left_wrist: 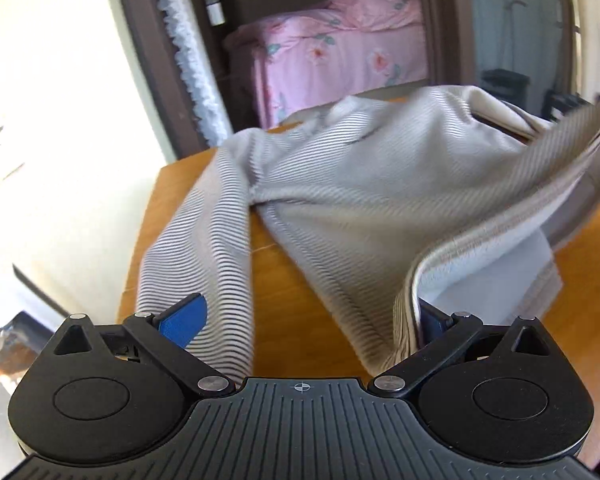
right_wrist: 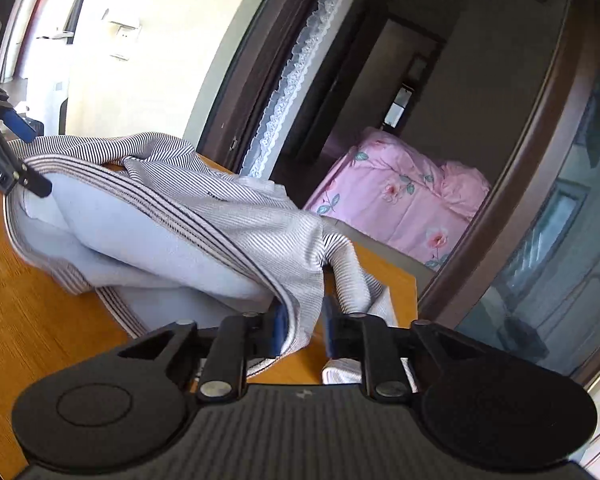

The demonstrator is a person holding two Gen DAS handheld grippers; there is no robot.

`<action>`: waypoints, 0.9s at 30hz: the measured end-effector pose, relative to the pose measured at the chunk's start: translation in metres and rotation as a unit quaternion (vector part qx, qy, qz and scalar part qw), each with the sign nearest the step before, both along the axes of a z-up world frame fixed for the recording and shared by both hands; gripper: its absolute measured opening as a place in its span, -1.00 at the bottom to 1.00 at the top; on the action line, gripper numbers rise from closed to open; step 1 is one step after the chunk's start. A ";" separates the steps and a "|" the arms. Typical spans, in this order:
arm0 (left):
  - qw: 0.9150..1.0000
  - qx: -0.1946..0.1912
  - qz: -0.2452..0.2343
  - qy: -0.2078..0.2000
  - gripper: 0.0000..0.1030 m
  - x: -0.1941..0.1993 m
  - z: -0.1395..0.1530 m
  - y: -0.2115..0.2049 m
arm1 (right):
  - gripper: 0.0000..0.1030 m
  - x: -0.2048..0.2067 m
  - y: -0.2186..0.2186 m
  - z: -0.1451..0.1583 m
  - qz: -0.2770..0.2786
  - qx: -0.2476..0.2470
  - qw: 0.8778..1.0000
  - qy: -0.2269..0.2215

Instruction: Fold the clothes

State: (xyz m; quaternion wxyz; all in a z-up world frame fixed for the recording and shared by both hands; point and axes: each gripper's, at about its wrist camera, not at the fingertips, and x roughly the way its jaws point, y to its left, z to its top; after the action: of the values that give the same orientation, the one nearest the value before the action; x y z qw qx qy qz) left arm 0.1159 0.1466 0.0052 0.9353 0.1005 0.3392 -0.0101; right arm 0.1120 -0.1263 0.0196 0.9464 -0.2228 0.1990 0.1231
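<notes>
A grey-and-white striped long-sleeved top (left_wrist: 364, 184) lies partly lifted over a wooden table (left_wrist: 284, 280). My left gripper (left_wrist: 308, 320) is open wide; the hem drapes against its right blue finger (left_wrist: 428, 320), and a sleeve (left_wrist: 204, 256) lies by the left finger (left_wrist: 184, 316). In the right wrist view the top (right_wrist: 204, 216) bulges up, its pale inside showing. My right gripper (right_wrist: 304, 328) stands slightly apart, with the hem (right_wrist: 296, 320) hanging between its fingers. The left gripper also shows at that view's far left (right_wrist: 8, 152).
The table's far edge (right_wrist: 400, 280) and left edge (left_wrist: 140, 240) are close by. Behind are a doorway with a lace curtain (left_wrist: 192, 64), a bed with a pink floral cover (left_wrist: 340, 48) and a glass door (right_wrist: 560, 240).
</notes>
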 end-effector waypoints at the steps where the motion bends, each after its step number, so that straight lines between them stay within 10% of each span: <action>1: 1.000 -0.014 0.016 -0.002 1.00 0.003 0.002 0.008 | -0.13 -0.001 -0.002 -0.011 -0.014 0.015 1.000 0.012; 5: 0.998 -0.046 0.046 -0.005 1.00 0.005 0.007 0.027 | -0.06 0.005 0.001 -0.030 -0.044 0.028 0.998 0.033; 14: 0.997 0.003 0.021 -0.078 1.00 -0.030 0.062 0.043 | -0.32 -0.014 -0.005 0.037 -0.031 -0.061 0.995 -0.074; 20: 0.998 0.011 -0.021 -0.051 1.00 -0.054 0.068 0.042 | -0.05 -0.033 -0.010 0.019 0.007 -0.082 0.997 -0.003; 27: 0.990 -0.076 -0.119 -0.007 1.00 -0.060 0.062 0.037 | 0.26 -0.045 -0.022 0.022 0.056 0.001 0.997 0.061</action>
State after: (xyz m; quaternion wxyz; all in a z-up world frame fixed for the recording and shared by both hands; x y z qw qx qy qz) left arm 0.0559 0.1838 0.0676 0.9346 0.0687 0.3166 -0.1469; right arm 0.0672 -0.1479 0.0419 0.9242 -0.2246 0.2438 0.1898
